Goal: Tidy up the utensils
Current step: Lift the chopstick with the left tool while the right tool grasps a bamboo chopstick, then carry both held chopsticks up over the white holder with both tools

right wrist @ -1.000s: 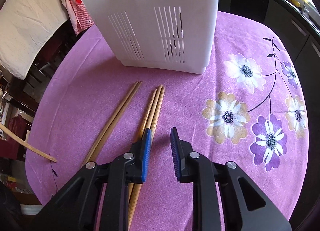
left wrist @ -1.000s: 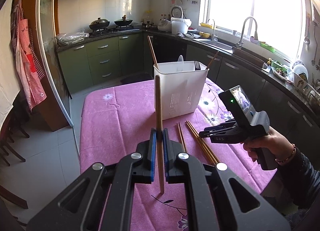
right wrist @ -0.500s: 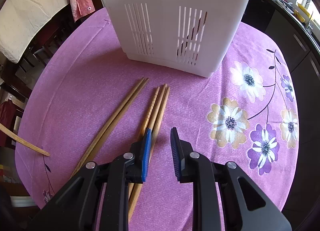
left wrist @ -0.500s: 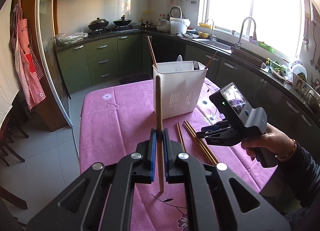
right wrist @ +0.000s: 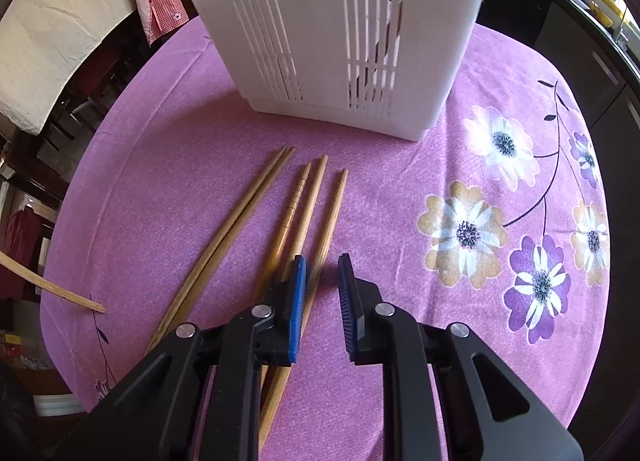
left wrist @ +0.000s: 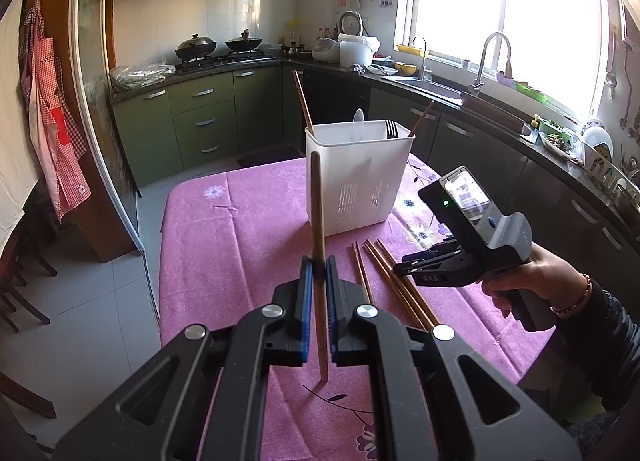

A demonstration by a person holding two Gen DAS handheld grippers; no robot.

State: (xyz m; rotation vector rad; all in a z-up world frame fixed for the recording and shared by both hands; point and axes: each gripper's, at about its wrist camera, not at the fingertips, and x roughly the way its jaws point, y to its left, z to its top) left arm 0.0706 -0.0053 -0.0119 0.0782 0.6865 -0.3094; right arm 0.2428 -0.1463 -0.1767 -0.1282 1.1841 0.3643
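Left tongs (left wrist: 316, 281): closed on a single chopstick (left wrist: 318, 229), blue pads pressing it from both sides; the stick stands nearly upright, its upper end in front of the white holder, its lower end hanging just above the cloth.
Right tongs (right wrist: 322, 293): parted to a narrow gap, gripping nothing, lowered over the loose chopsticks; in the left wrist view they (left wrist: 400, 267) hover at the right edge of that bundle, held by a hand (left wrist: 532, 281) with a bracelet at the wrist.
Loose chopsticks (right wrist: 296, 213): five lying flat on the bench, tips toward the holder; two lie together on the left, three fan out on the right. The rightmost one runs up into the gap of the right tongs; whether a pad touches it cannot be told.
Holder (left wrist: 356, 177): a white plastic box with slotted walls, upright near the middle of the bench, just beyond the chopstick tips. A fork (left wrist: 391, 128), a white spoon (left wrist: 358, 119) and two leaning chopsticks stick up out of it.
Bench (right wrist: 400, 201): covered with a pink flowered cloth.
Held chopstick, right wrist view: its end (right wrist: 52, 288) shows at the far left edge, well apart from the loose ones.
Background: green kitchen cabinets (left wrist: 192, 117), a sink under a bright window.
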